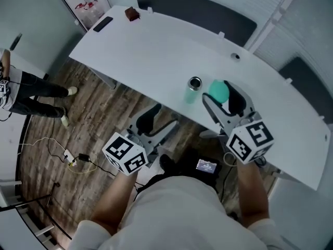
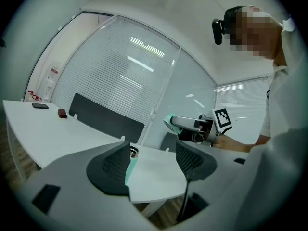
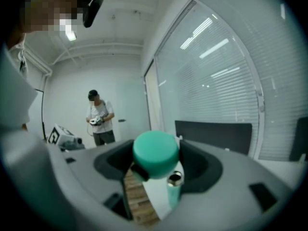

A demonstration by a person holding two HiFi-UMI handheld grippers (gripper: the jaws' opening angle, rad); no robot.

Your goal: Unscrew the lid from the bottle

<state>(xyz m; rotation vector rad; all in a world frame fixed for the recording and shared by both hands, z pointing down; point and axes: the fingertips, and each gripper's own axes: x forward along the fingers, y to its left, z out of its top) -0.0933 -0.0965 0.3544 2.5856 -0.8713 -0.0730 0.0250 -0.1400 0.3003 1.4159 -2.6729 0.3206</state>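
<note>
Teal lid is clamped in the right claw, lifted clear of the bottle, which stands open on the white tabletop. Left claw is wide and empty. In the left gripper view it hides all but the bottle's rim.

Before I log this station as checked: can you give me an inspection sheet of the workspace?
Surface: white curved table, mostly bare.
Job's things: teal bottle upright near the front edge, mouth open; teal lid off it.
Clutter: small brown block and flat black item at the table's far end.
Grippers: right hand-held gripper shut on the lid; left hand-held gripper open, empty, off the table's edge.
Cables: white cable with a plug on the wood floor.
Surroundings: second person standing to the left; window blinds.
</note>
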